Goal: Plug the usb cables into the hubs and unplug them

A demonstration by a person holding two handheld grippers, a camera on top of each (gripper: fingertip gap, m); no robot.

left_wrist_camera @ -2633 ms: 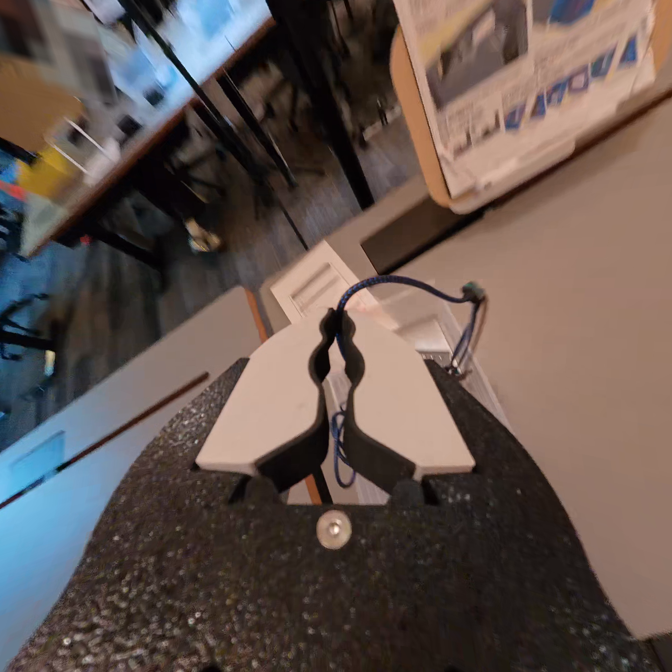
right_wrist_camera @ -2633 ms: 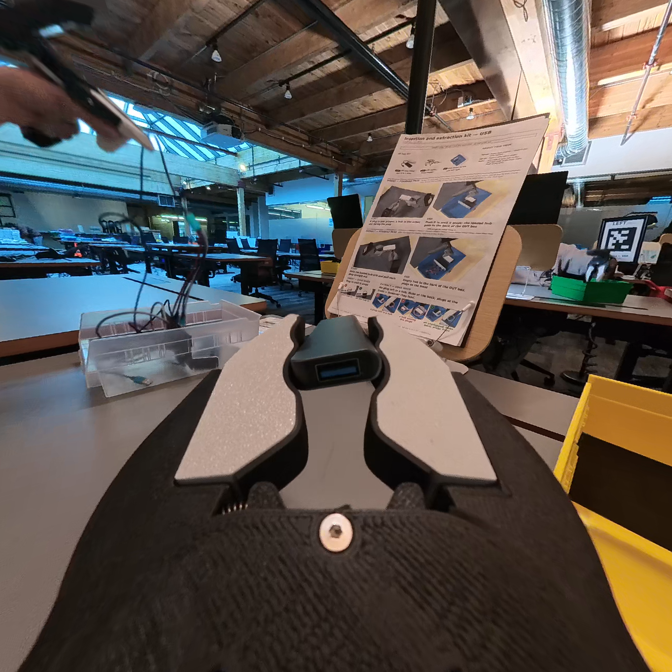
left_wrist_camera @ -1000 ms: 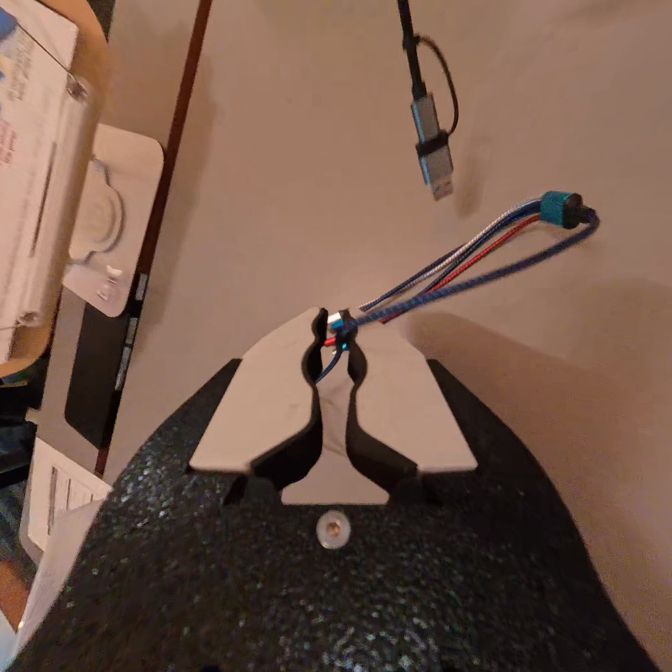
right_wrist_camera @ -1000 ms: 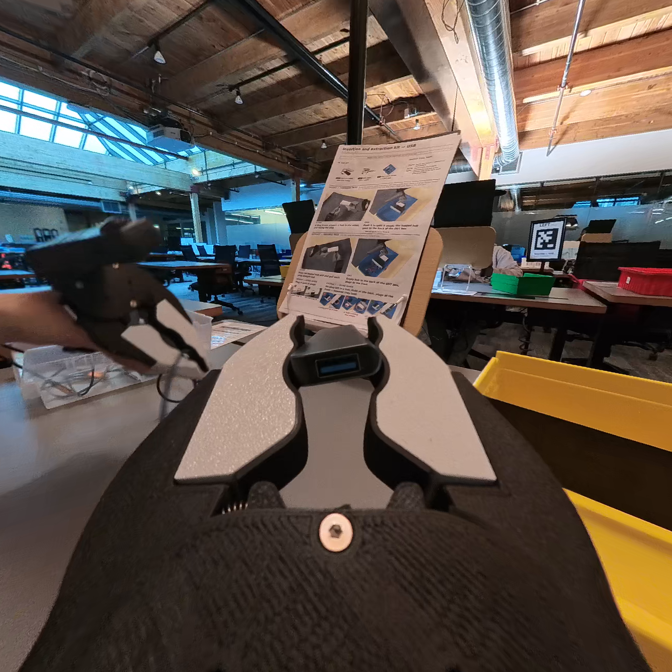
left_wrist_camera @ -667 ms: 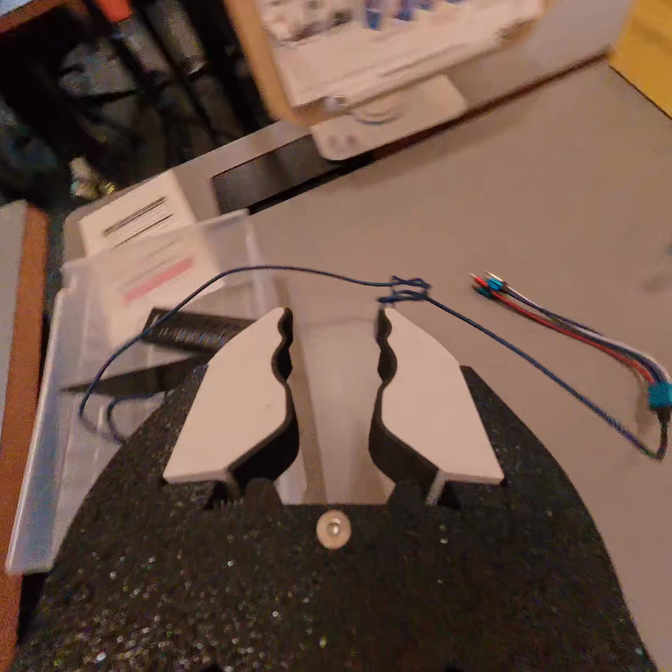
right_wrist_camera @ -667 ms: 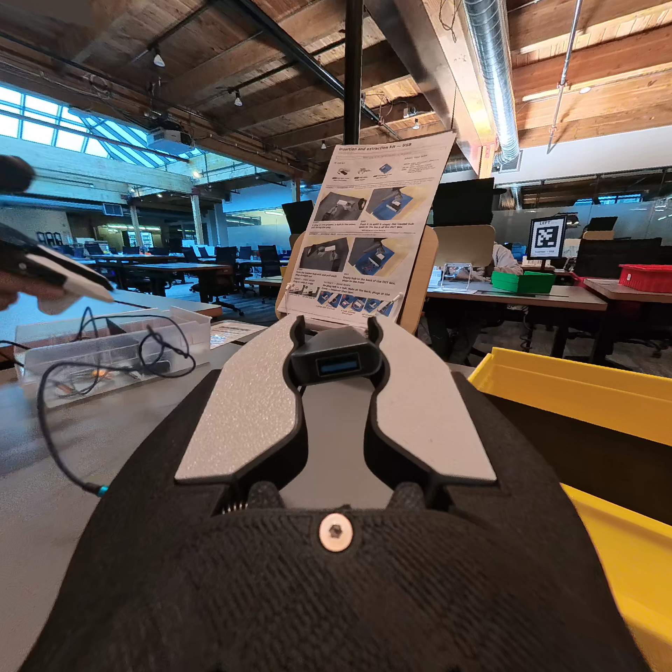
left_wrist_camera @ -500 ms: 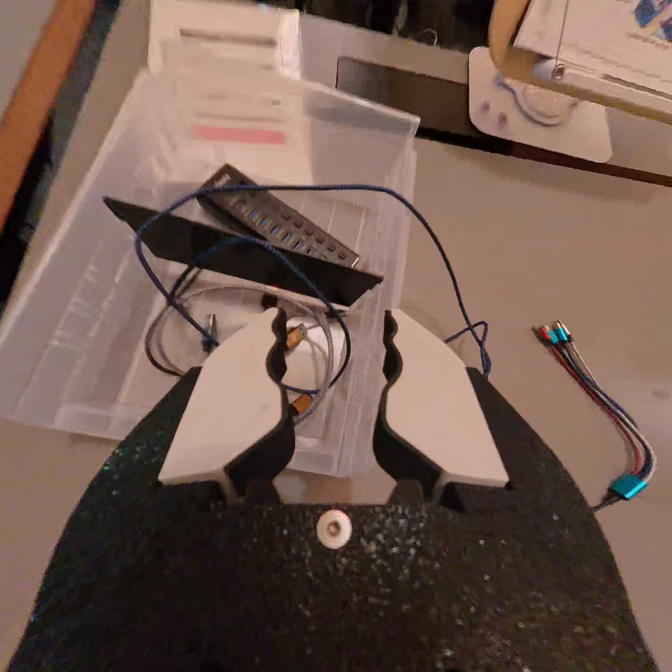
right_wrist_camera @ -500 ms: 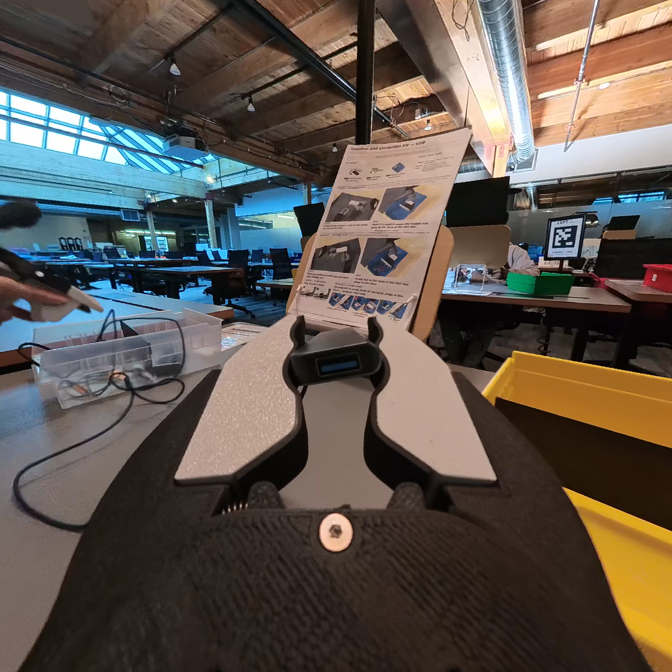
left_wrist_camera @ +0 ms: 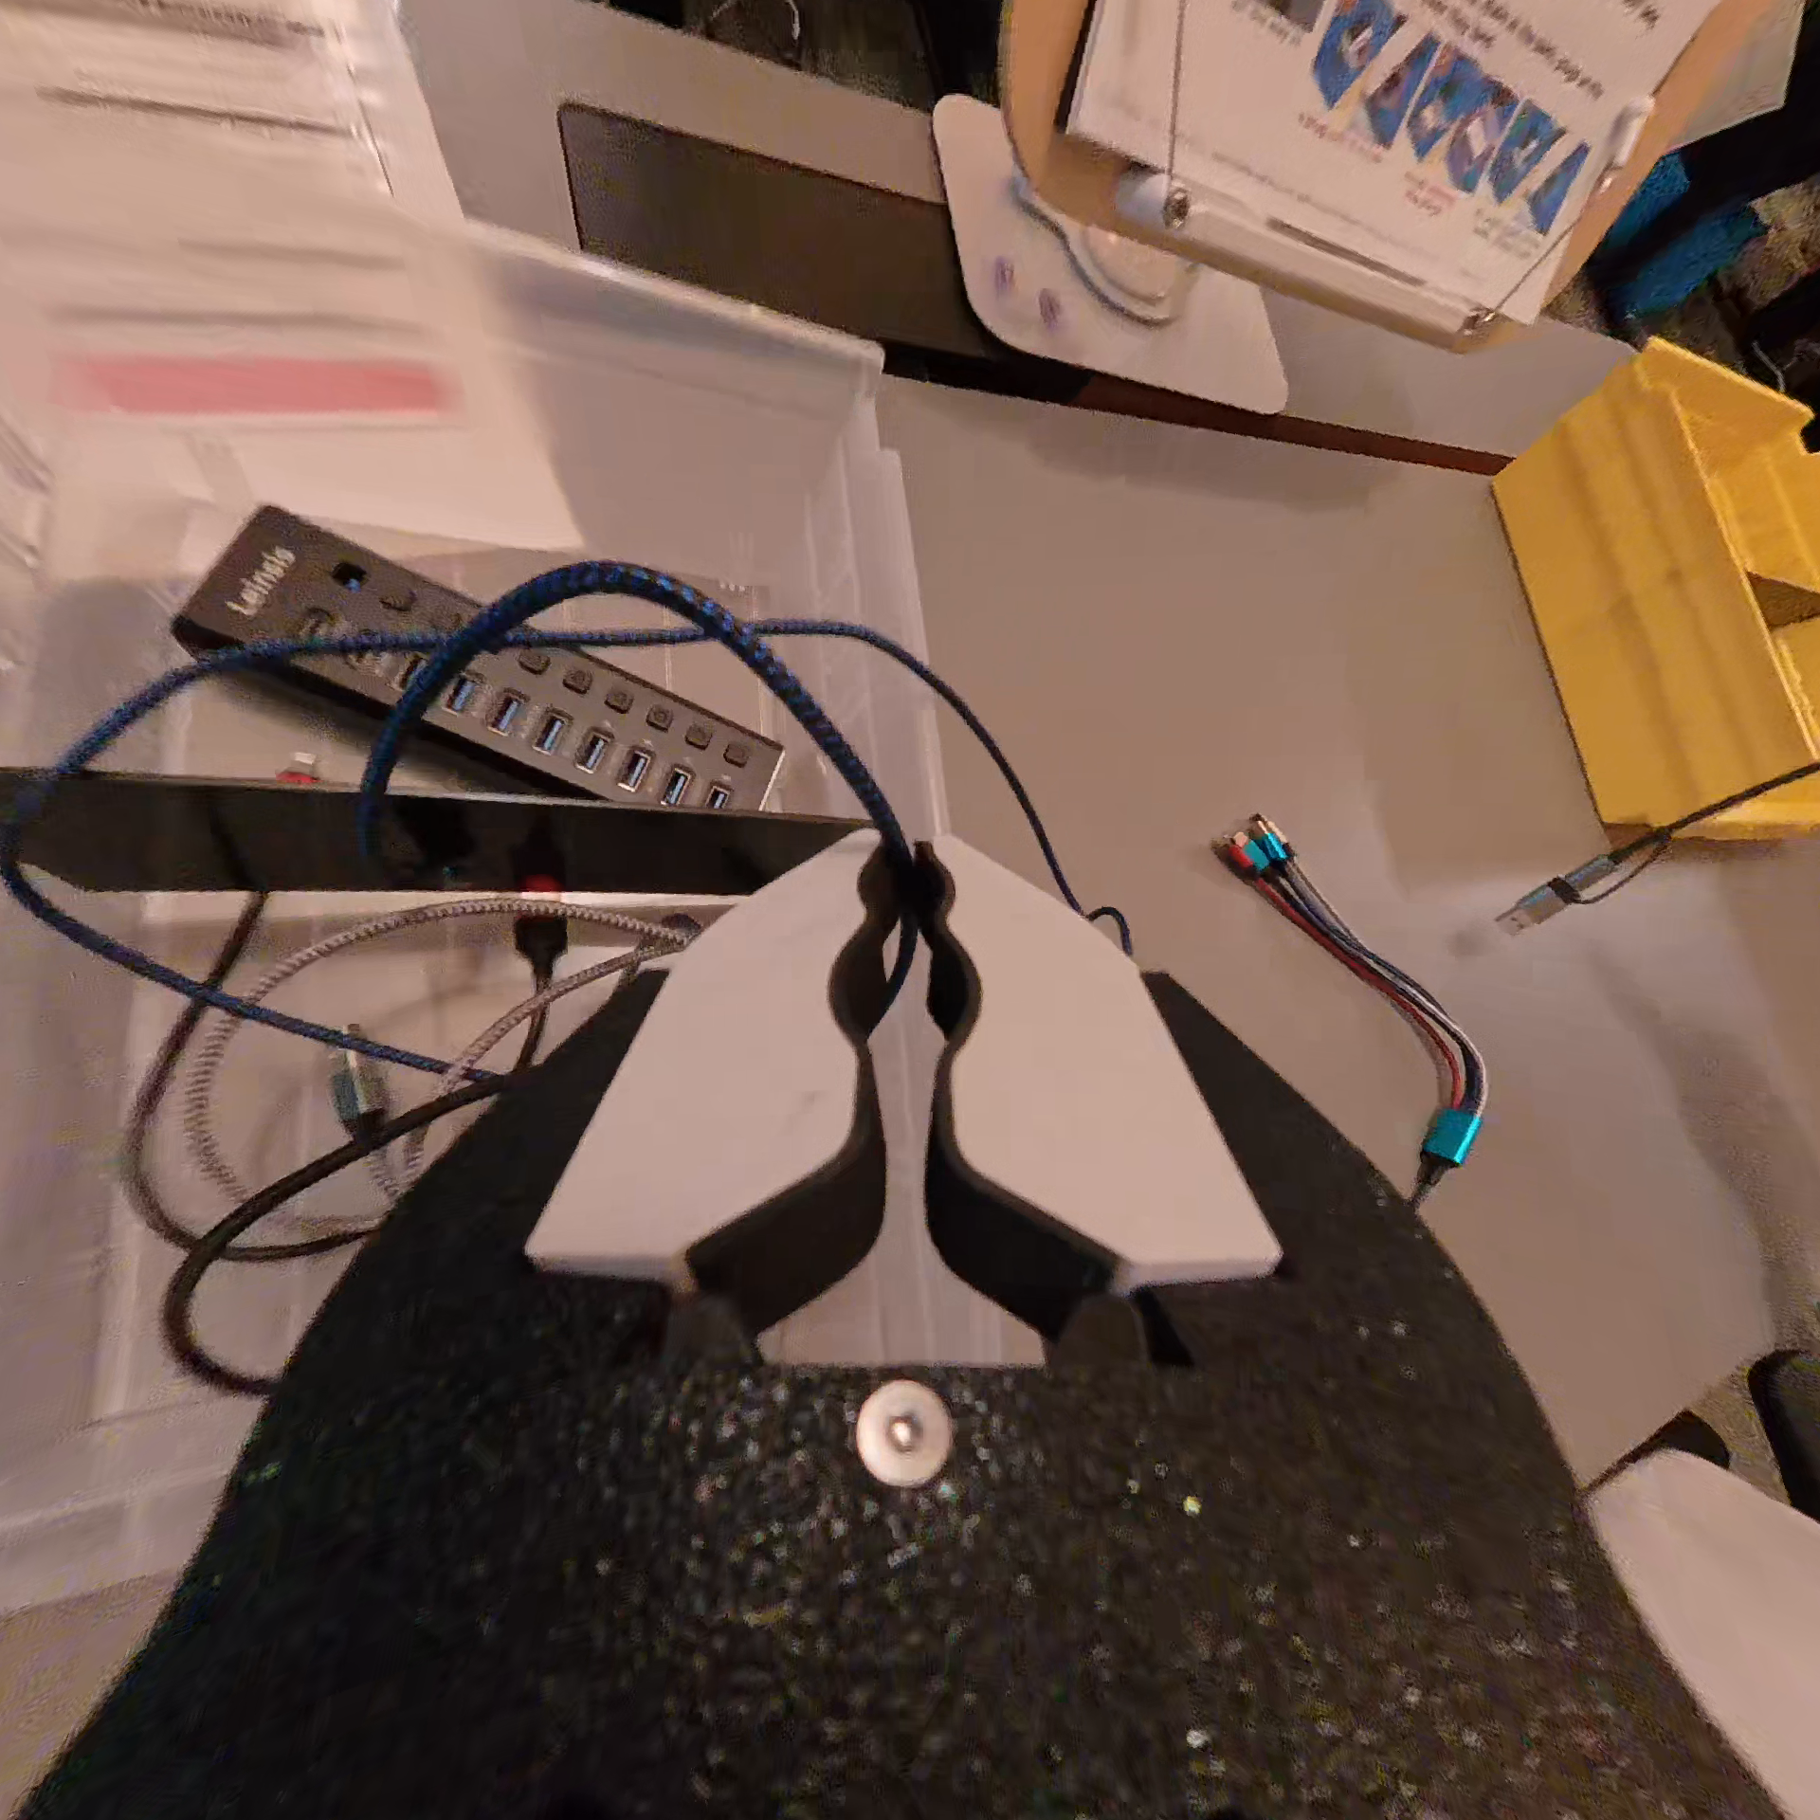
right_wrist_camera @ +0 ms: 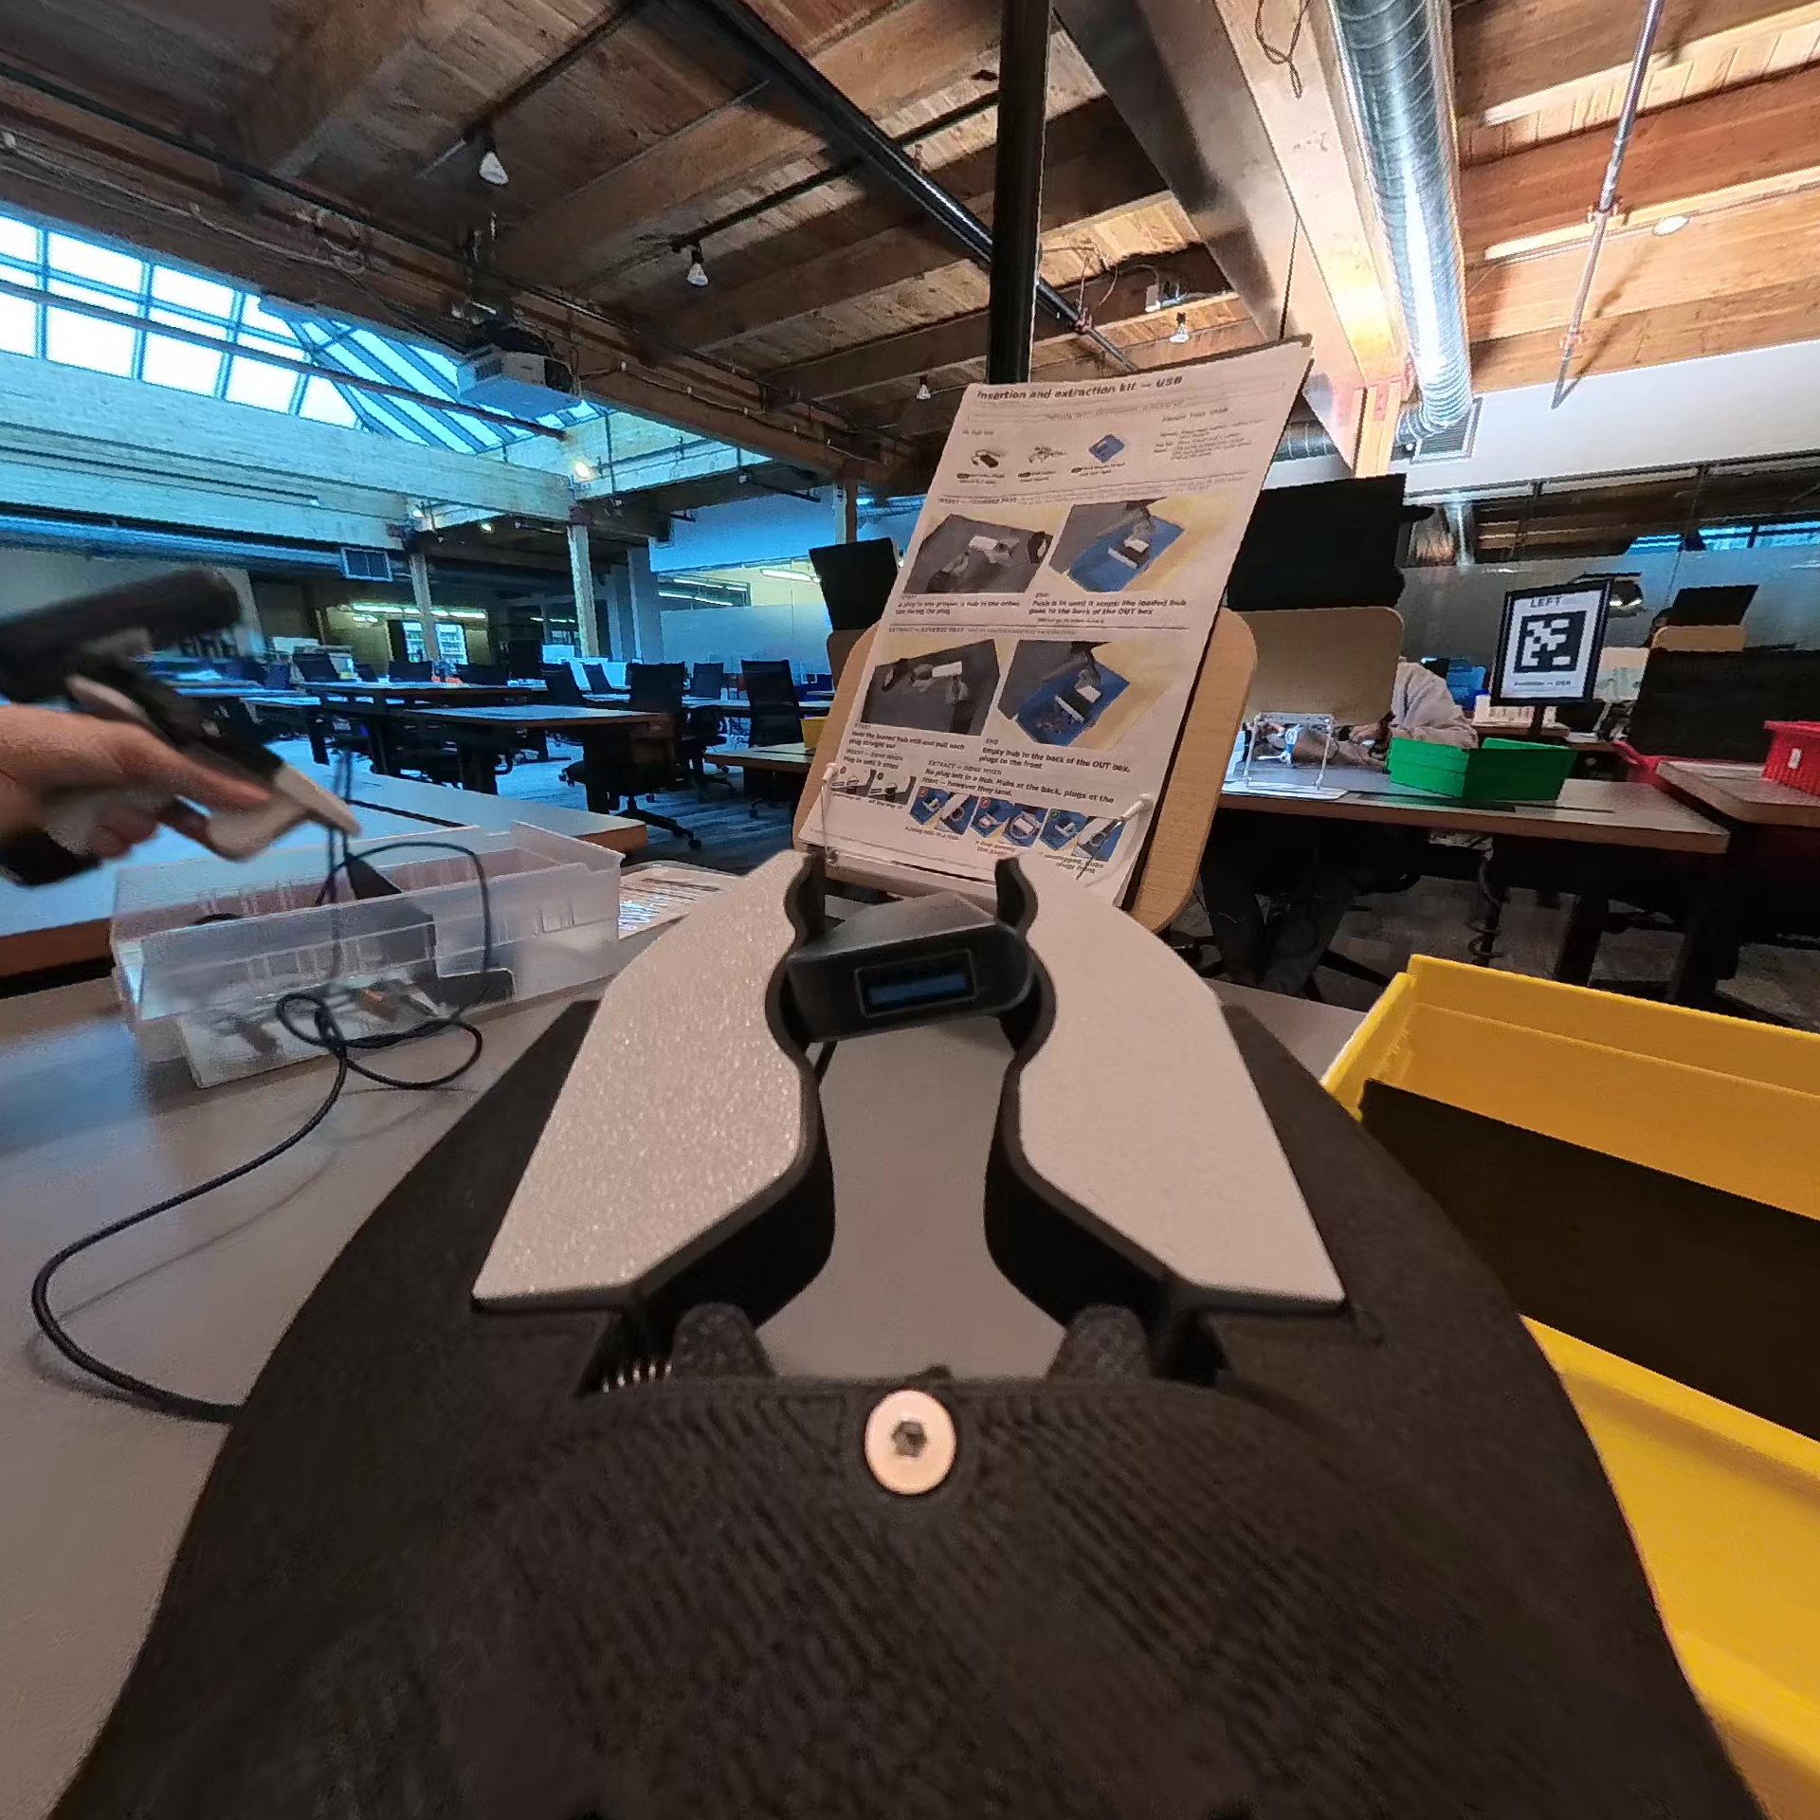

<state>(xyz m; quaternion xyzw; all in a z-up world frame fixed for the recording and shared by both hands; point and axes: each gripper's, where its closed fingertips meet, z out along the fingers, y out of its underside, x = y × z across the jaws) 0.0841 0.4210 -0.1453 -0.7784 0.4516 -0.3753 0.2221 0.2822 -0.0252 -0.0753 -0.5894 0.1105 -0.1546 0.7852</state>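
My left gripper (left_wrist_camera: 911, 859) is shut on a blue braided USB cable (left_wrist_camera: 630, 583) above the edge of a clear plastic bin (left_wrist_camera: 857, 414). The cable loops over a black multi-port hub (left_wrist_camera: 473, 680) in the bin. Its coloured multi-head ends (left_wrist_camera: 1266, 852) and teal splitter (left_wrist_camera: 1450, 1147) lie on the grey table to the right. My right gripper (right_wrist_camera: 908, 891) is shut on a small dark hub (right_wrist_camera: 916, 988), its blue port facing the camera. The right wrist view also shows the left gripper (right_wrist_camera: 222, 800) over the bin (right_wrist_camera: 364, 926), with the cable (right_wrist_camera: 197, 1192) trailing over the table.
A yellow bin (left_wrist_camera: 1674, 591) stands at the right, close beside my right gripper (right_wrist_camera: 1576, 1133). An instruction sheet on a wooden stand (right_wrist_camera: 1064, 630) is at the table's back. A grey USB plug (left_wrist_camera: 1541, 901) on a dark cord lies near the yellow bin. Grey and black cables (left_wrist_camera: 295, 995) lie in the clear bin. My right fingertips sit around 50 cm from my left ones.
My left gripper let go of the cable's multi-head end on the table, swung open over the clear bin, and has now shut on the blue cable there. The right gripper still holds the small hub.
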